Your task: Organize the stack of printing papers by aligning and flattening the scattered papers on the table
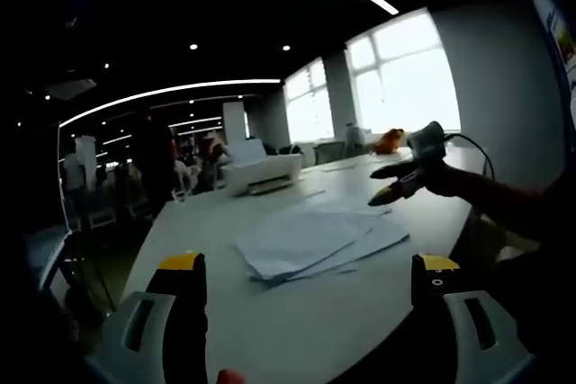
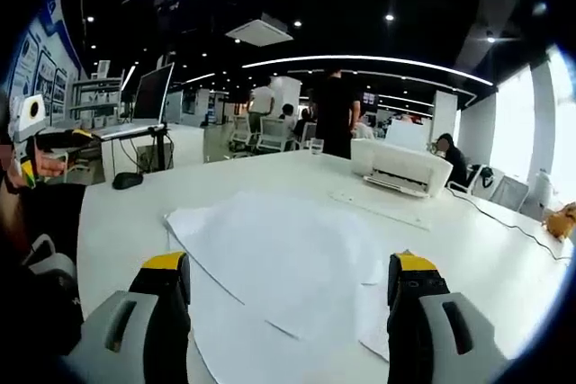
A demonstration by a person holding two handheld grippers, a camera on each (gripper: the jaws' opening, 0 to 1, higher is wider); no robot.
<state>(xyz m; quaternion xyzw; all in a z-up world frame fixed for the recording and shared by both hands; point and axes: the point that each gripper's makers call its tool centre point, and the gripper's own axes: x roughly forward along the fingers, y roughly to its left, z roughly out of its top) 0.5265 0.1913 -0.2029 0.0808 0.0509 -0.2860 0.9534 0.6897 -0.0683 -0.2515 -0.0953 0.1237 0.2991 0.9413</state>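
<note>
The papers lie fanned out on the white table, centre of the left gripper view; in the right gripper view the same spread sits centre to lower centre, between that view's two jaws. Sheets overlap at odd angles, corners poking out every way, top ones skewed vs the ones below. A couple of strays sit lower right in the right gripper view, just beside the main spread.

Handling, as I judge it: thin office sheets, v. light, floppy, slick on each other and on the smooth tabletop. Pinch one edge and only the top few come; the rest slide. Easy to crease or dog-ear too. Better to work from the outer edges, one gripper each side, nudging inward to square up, then press flat from above. If lifting, grab the whole thickness at a long edge, not a corner.

Left gripper: jaws wide apart, nothing between them, low in frame, short of the papers. Right gripper: jaws likewise spread and empty, hovering over the near edge of the spread; whether the tips touch paper is hard to say w/ this lens. The right gripper also shows at mid-right of the left gripper view, held up off the table beyond the papers.

Further out: a white printer upper right of centre, well apart from the sheets; a monitor upper left; people standing and sitting in the bkgd
</note>
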